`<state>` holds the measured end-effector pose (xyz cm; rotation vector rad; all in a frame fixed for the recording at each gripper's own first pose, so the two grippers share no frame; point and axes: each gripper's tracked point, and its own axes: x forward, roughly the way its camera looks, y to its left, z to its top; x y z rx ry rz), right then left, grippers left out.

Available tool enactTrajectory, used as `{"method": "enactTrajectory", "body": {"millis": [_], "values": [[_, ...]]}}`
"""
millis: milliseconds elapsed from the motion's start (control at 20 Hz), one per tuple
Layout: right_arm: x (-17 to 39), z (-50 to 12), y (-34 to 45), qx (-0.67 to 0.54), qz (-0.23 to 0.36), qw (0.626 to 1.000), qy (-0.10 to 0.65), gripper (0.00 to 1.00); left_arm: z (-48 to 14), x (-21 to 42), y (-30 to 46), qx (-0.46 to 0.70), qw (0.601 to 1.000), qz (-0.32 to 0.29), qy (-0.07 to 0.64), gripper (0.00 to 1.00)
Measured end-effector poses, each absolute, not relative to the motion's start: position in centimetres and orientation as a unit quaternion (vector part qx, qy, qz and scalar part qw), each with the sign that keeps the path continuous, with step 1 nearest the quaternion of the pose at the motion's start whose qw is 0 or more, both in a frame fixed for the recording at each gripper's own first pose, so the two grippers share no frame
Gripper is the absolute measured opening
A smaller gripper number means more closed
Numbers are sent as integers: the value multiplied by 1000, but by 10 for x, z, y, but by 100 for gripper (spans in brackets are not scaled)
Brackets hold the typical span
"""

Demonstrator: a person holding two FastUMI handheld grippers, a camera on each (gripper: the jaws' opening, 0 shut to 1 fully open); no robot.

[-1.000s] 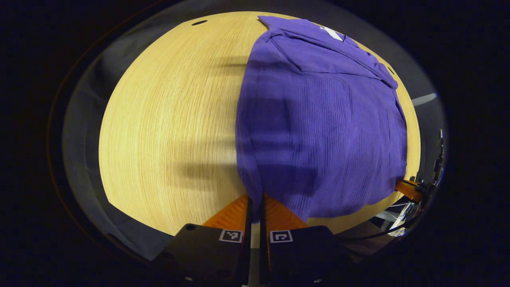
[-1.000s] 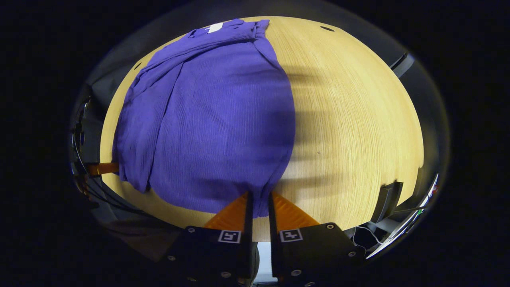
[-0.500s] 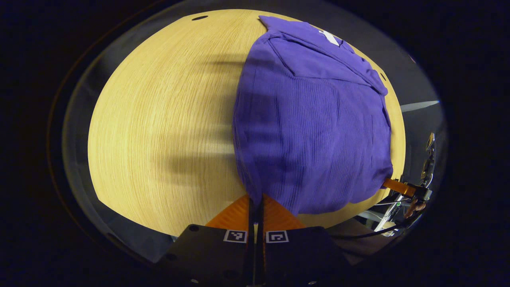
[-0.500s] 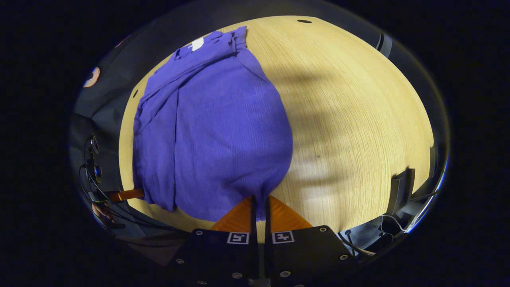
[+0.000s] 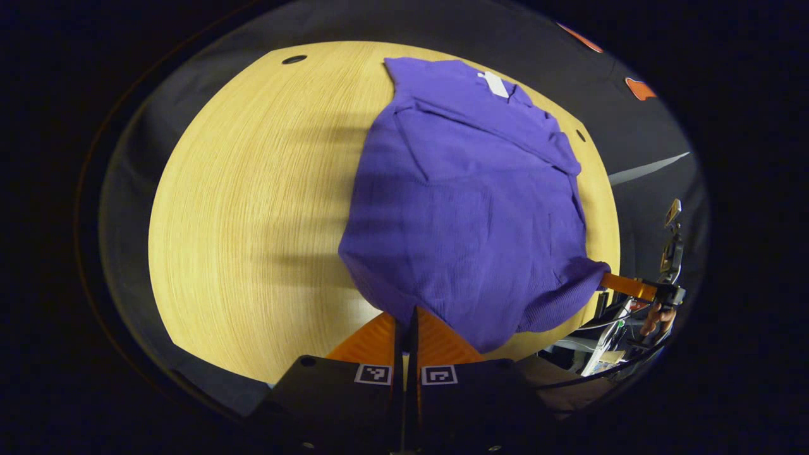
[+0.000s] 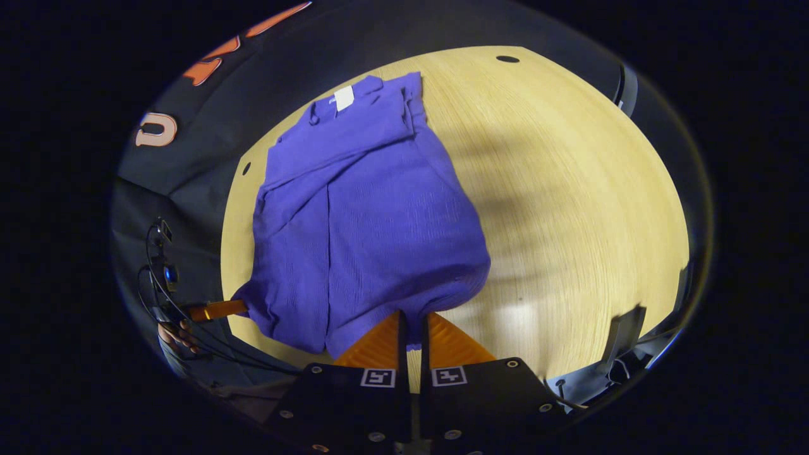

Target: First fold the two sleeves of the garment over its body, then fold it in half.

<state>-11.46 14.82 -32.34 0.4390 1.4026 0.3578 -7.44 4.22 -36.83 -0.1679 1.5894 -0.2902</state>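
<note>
A purple ribbed garment [image 5: 468, 208] lies on the round wooden table [image 5: 253, 208], its sleeves folded across its upper body and a white label near the collar. My left gripper [image 5: 407, 319] is shut on the hem's near corner, which is raised off the table. In the right gripper view the same garment [image 6: 373, 215] stretches away from me, and my right gripper [image 6: 412, 322] is shut on the hem's other corner, also raised. The right gripper [image 5: 622, 285] shows at the far right of the left gripper view, the left gripper [image 6: 218, 309] at the lower left of the right gripper view.
The table has small dark holes [image 5: 294, 59] near its far rim. Bare wood [image 6: 569, 189] spreads beside the garment. Cables and a hand [image 5: 651, 319] sit past the table's edge. A dark object [image 6: 622, 328] stands by the rim at lower right.
Both grippers closed fully on the hem corners, then rose and drew back. The hem has come off the table and bunches at both corners.
</note>
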Motion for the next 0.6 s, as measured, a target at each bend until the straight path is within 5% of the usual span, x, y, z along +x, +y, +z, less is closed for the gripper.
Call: {"method": "enactTrajectory", "body": {"millis": [600], "values": [[-24, -272, 154, 191, 196, 762, 587, 6, -319, 39, 6, -33, 730, -179, 659, 3]]}}
